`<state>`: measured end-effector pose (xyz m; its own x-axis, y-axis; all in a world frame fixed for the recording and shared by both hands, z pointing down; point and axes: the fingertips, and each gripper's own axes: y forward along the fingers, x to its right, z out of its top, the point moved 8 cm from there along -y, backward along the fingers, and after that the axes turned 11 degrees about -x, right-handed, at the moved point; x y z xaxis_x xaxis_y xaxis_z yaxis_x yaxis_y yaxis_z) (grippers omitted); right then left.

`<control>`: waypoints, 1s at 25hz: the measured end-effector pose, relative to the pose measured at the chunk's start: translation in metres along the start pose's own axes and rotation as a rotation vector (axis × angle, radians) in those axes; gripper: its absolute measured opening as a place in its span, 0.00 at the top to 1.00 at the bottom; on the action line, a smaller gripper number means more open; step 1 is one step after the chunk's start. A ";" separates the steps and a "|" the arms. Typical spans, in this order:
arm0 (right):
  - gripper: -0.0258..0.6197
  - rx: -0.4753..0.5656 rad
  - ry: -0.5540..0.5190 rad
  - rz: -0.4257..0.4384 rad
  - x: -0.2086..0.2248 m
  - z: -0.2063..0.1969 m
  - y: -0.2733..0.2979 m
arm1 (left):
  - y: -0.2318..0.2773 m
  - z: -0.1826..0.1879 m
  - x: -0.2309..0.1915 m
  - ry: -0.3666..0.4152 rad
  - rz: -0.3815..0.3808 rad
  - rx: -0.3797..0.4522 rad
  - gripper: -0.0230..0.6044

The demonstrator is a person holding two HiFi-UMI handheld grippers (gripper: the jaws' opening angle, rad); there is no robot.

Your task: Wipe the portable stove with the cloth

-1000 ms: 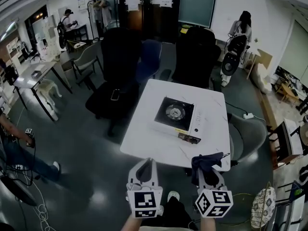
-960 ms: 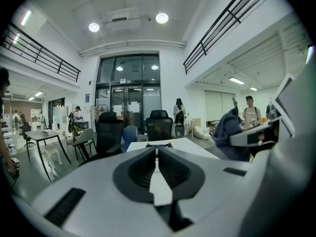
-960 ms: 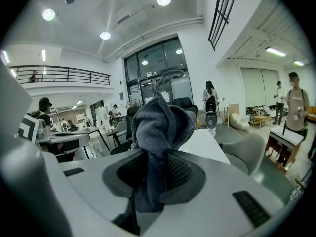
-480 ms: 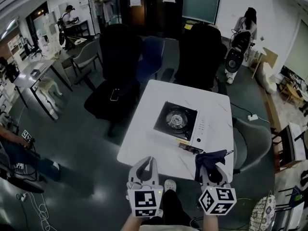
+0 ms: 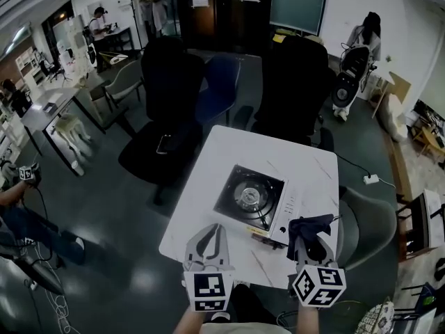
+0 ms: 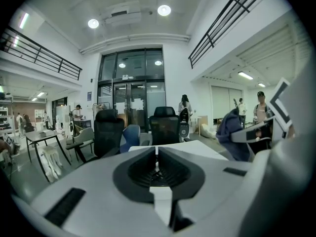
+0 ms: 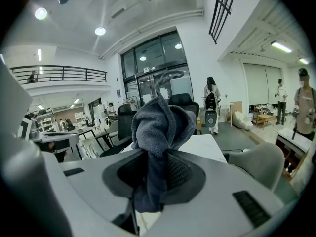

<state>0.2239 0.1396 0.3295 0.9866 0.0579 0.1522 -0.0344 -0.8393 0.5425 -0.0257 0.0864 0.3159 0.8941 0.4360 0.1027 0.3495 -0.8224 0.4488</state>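
The portable stove [image 5: 252, 202], white with a black top and round burner, sits on the white table [image 5: 208, 165] in the head view. My right gripper [image 5: 311, 232] hovers over the table's near right corner, just right of the stove, shut on a dark grey cloth [image 5: 310, 226]. The cloth [image 7: 160, 132] bunches up between the jaws in the right gripper view. My left gripper [image 5: 211, 235] hangs at the table's near edge, left of the stove; its jaws meet with nothing between them [image 6: 156, 154].
Black office chairs [image 5: 167, 89] stand behind the table and a grey chair [image 5: 368, 221] at its right. A phone [image 5: 165, 142] lies on one chair seat. People stand far off near the glass doors [image 5: 229, 5] and a desk [image 5: 49, 106] at left.
The view has closed in on the table. Both grippers now reach over its near edge, and the right one with the cloth sits beside the stove.
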 end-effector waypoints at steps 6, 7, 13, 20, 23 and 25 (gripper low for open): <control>0.81 -0.012 -0.012 -0.001 0.035 0.033 0.042 | 0.046 0.028 0.007 -0.004 0.017 -0.006 0.93; 0.81 -0.017 -0.017 -0.003 0.040 0.037 0.049 | 0.053 0.030 0.008 -0.005 0.020 -0.009 0.93; 0.81 -0.054 -0.030 -0.007 0.070 0.052 0.088 | 0.091 0.039 0.013 -0.012 0.036 -0.040 0.92; 0.81 -0.097 -0.040 -0.004 0.093 0.065 0.133 | 0.128 0.042 0.012 -0.021 0.046 -0.092 0.93; 0.81 -0.118 -0.044 -0.003 0.100 0.069 0.151 | 0.143 0.044 0.012 -0.021 0.045 -0.111 0.93; 0.81 -0.131 -0.044 -0.003 0.103 0.071 0.163 | 0.152 0.044 0.011 -0.017 0.041 -0.119 0.93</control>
<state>0.3316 -0.0297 0.3757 0.9927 0.0339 0.1159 -0.0495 -0.7613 0.6465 0.0495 -0.0502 0.3457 0.9118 0.3959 0.1089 0.2777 -0.7900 0.5467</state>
